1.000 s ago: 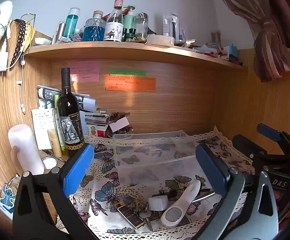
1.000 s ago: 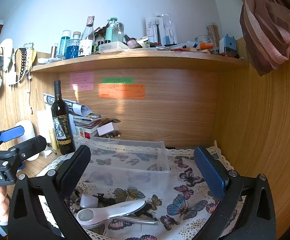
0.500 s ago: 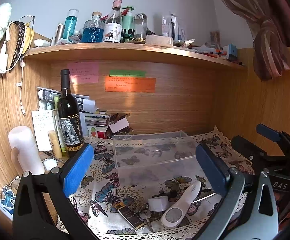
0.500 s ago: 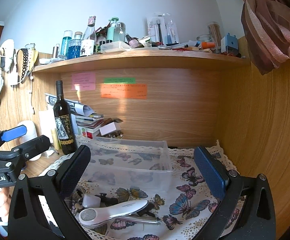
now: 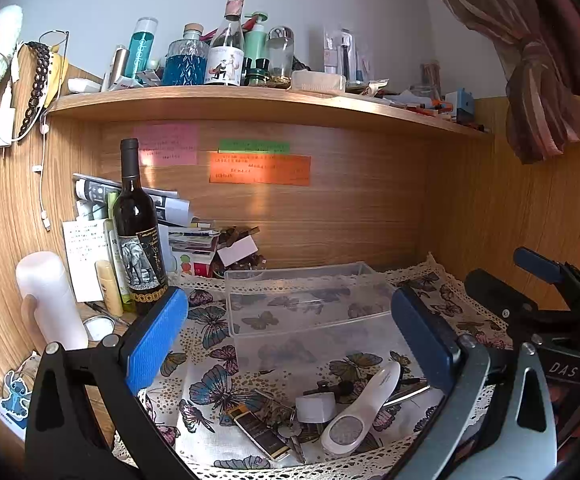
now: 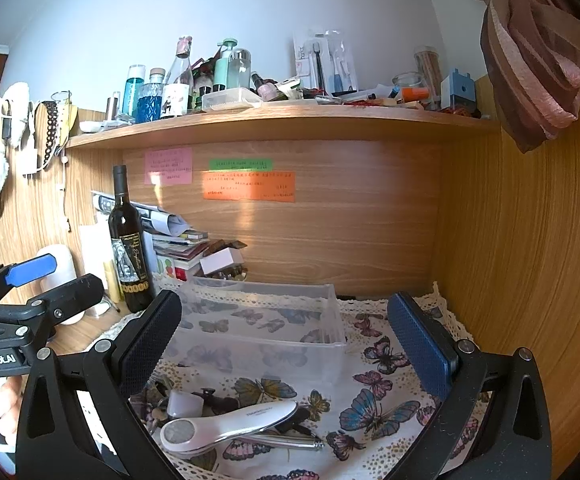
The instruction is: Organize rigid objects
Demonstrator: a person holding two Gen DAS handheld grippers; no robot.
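A pile of small rigid objects lies on the butterfly cloth near the front edge: a white foot file (image 5: 359, 412) (image 6: 230, 426), a small white cube (image 5: 315, 408) (image 6: 184, 402), a black-and-gold lighter (image 5: 258, 430), keys (image 5: 293, 432) and a metal pen (image 6: 286, 440). An empty clear plastic box (image 5: 309, 300) (image 6: 266, 320) stands just behind the pile. My left gripper (image 5: 290, 336) is open and empty above the pile. My right gripper (image 6: 286, 344) is open and empty, also above it.
A dark wine bottle (image 5: 138, 236) (image 6: 128, 248) stands at the back left beside a white cylinder (image 5: 48, 300), tubes and stacked books (image 5: 194, 240). A wooden shelf (image 5: 250, 104) crowded with bottles hangs overhead. Wooden walls close the back and right.
Both grippers have risen very slightly; the view in the right wrist shifts a little. Nothing on the cloth has moved.
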